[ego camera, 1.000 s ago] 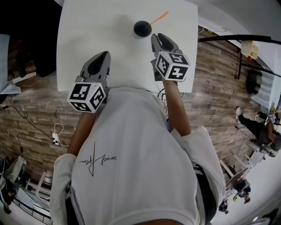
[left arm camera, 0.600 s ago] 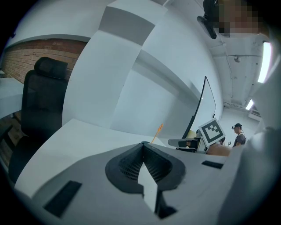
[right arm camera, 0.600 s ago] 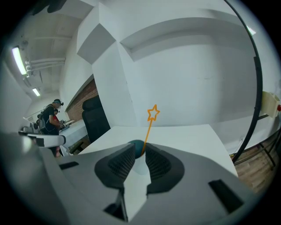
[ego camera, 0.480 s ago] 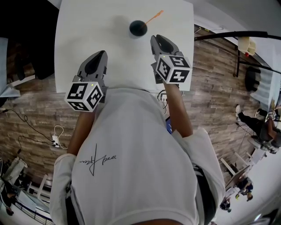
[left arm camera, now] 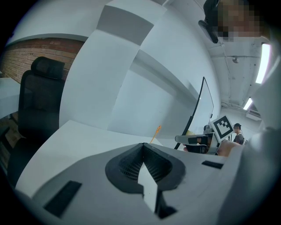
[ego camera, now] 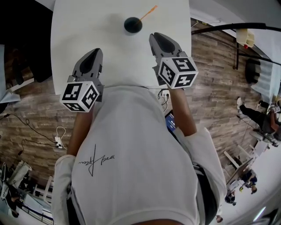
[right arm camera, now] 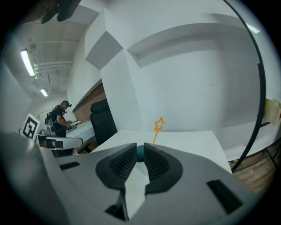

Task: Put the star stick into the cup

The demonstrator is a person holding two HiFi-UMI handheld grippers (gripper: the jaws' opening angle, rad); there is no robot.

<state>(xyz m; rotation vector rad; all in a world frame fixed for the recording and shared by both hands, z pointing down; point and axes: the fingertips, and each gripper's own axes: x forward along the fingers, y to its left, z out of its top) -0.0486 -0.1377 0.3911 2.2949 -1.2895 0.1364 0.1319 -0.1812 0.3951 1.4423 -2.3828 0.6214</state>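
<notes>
A dark cup (ego camera: 132,25) stands on the white table (ego camera: 88,26) near its far edge. The orange star stick (ego camera: 148,12) is in it, leaning out to the far right. My right gripper (ego camera: 154,36) hovers just short of the cup, to its right. Its jaws are a narrow gap apart, and nothing is between them. In the right gripper view the cup (right arm camera: 140,153) shows through that gap (right arm camera: 140,147), with the star (right arm camera: 159,124) above it. My left gripper (ego camera: 95,51) is over the table's near left, jaws (left arm camera: 142,145) touching and empty. The stick (left arm camera: 155,133) shows beyond them.
A black office chair (left arm camera: 39,101) stands off the table's left side. A black curved pole (ego camera: 237,37) runs past the table's right edge over the wood floor (ego camera: 210,88). Cables (ego camera: 57,136) lie on the floor at left. People (ego camera: 259,118) are far off at right.
Both grippers have drawn back a little towards me, and the gap between the right gripper and the cup has grown. The stick stays in the cup.
</notes>
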